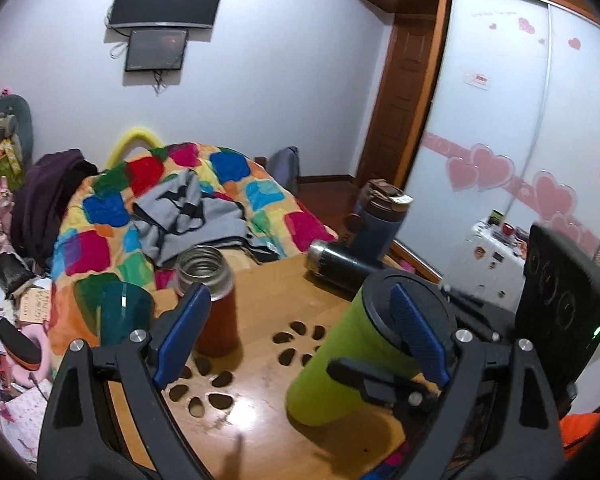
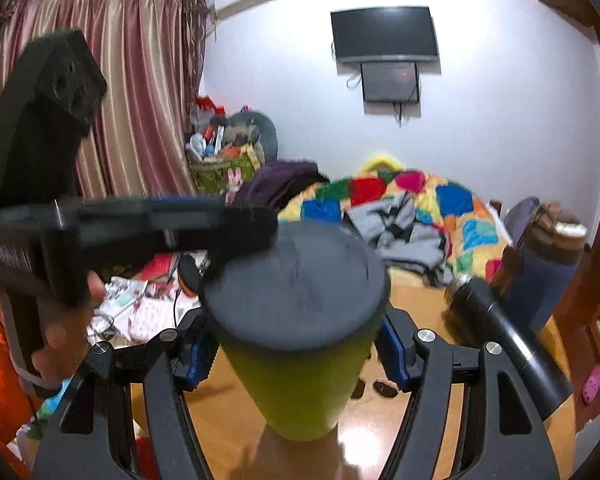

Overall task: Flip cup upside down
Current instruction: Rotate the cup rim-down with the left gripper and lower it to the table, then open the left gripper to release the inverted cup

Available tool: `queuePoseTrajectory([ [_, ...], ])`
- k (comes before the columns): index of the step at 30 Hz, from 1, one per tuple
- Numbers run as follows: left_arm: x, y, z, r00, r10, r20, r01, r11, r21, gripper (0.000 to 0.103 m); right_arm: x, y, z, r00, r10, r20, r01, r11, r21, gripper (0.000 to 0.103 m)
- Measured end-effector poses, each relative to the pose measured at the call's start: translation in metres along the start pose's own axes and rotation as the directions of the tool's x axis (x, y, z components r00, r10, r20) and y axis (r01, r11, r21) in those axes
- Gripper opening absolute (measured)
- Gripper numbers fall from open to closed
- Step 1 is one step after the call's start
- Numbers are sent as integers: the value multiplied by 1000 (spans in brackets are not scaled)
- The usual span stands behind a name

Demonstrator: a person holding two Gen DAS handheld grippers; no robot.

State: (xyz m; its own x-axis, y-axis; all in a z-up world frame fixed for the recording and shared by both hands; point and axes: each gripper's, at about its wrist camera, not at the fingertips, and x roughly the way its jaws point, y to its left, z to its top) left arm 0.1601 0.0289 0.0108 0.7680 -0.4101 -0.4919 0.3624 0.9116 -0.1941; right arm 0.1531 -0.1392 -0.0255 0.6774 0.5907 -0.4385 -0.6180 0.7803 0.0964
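Note:
A lime-green cup [image 1: 332,376] with a black lid stands lid-up, tilted, on the wooden table [image 1: 260,432]. My right gripper [image 2: 296,356] is shut on the green cup [image 2: 300,384], its blue pads pressing both sides below the lid. In the left wrist view the right gripper's finger [image 1: 364,376] shows against the cup. My left gripper [image 1: 300,336] is open, its right blue finger [image 1: 420,332] over the lid rim, its left finger [image 1: 180,332] in front of a red flask. In the right wrist view the left gripper's finger [image 2: 204,228] lies by the lid's far left edge.
An open red flask [image 1: 216,304] stands on the table's left part. A teal cup [image 1: 124,312] stands at the left edge. A black flask [image 1: 340,264] lies on its side at the back. A blue bottle [image 1: 376,224] stands behind it. A bed with a colourful quilt [image 1: 180,208] is beyond.

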Motion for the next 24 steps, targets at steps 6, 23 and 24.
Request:
queuePoseTrajectory([
  [6, 1, 10, -4, 999, 25, 20, -24, 999, -22, 93, 12, -1, -19, 999, 34, -42, -33, 999, 18, 64],
  [23, -27, -18, -13, 985, 127, 118, -133, 990, 42, 94, -38, -2, -17, 999, -23, -30, 24, 999, 25, 73],
  [24, -33, -22, -14, 980, 142, 139, -150, 988, 48, 94, -46, -3, -16, 999, -34, -17, 35, 999, 28, 76],
])
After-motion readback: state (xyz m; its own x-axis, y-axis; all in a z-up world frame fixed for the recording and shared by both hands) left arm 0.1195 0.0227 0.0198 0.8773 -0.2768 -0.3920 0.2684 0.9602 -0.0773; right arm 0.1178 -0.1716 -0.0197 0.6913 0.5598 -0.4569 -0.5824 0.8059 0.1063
